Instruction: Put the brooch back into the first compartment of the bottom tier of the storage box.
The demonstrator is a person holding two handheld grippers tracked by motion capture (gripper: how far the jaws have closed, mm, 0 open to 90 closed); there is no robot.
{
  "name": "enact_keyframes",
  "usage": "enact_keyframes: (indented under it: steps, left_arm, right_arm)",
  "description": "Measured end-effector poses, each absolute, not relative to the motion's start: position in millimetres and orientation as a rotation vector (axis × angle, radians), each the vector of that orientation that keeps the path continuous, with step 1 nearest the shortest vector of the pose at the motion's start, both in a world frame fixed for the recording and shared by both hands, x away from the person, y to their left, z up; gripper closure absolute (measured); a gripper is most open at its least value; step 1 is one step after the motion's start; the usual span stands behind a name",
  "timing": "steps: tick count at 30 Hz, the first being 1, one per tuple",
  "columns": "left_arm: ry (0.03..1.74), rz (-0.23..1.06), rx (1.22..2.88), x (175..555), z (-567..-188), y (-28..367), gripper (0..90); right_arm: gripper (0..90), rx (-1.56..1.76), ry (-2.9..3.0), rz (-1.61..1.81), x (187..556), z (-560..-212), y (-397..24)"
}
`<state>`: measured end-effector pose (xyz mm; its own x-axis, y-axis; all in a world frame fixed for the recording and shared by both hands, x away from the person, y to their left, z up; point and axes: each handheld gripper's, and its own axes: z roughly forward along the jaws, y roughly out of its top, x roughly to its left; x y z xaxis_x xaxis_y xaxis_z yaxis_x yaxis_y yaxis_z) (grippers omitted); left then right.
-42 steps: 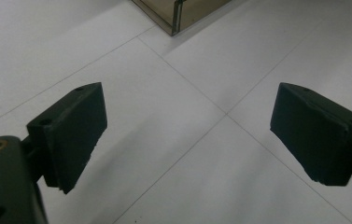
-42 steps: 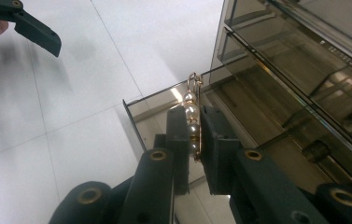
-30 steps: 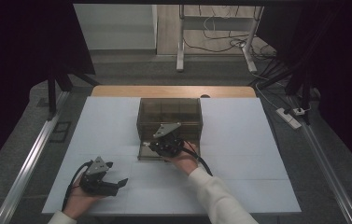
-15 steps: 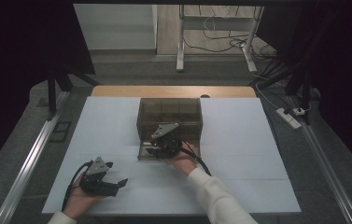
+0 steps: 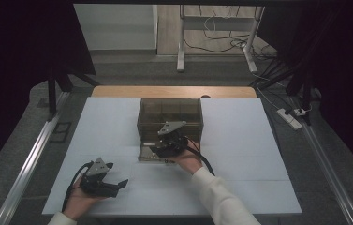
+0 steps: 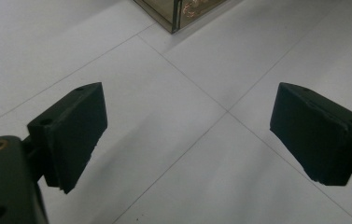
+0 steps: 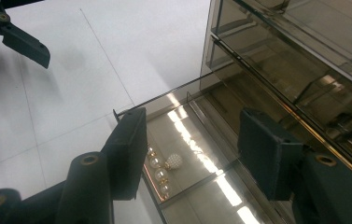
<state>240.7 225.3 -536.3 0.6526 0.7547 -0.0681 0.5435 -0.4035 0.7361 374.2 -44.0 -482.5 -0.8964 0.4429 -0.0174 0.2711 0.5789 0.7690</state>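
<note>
Smoked, glossy acrylic drawer box [image 5: 170, 117] at mid-table; its pulled-out drawer [image 7: 197, 163] holds a pearl-beaded ornament [image 7: 164, 167]. Right gripper [image 7: 190, 149], blocky matte jaws just opening, nothing pinched, hovers above. Left gripper [image 6: 185, 135], jaws spread, rests on white sheet [image 5: 239, 154].

White table mat [image 5: 239, 154], power strip [image 5: 290, 117]

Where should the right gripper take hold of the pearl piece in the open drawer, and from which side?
Judging by its pose, grip the pearl piece across its narrow width, coming straight down from above: it lies flat on the drawer floor, whose walls block a sideways approach. The right gripper hovers above it, jaws just opened, nothing between them.
</note>
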Motion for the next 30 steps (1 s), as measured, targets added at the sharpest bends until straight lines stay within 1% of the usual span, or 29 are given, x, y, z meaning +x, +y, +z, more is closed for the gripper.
enact_keyframes:
  steps: [30]
  left_arm:
    - [1.01,0.36,2.096,240,-538,229,10.9]
  right_arm:
    - [39.5,0.603,2.576,1.257,370,-471,-69]
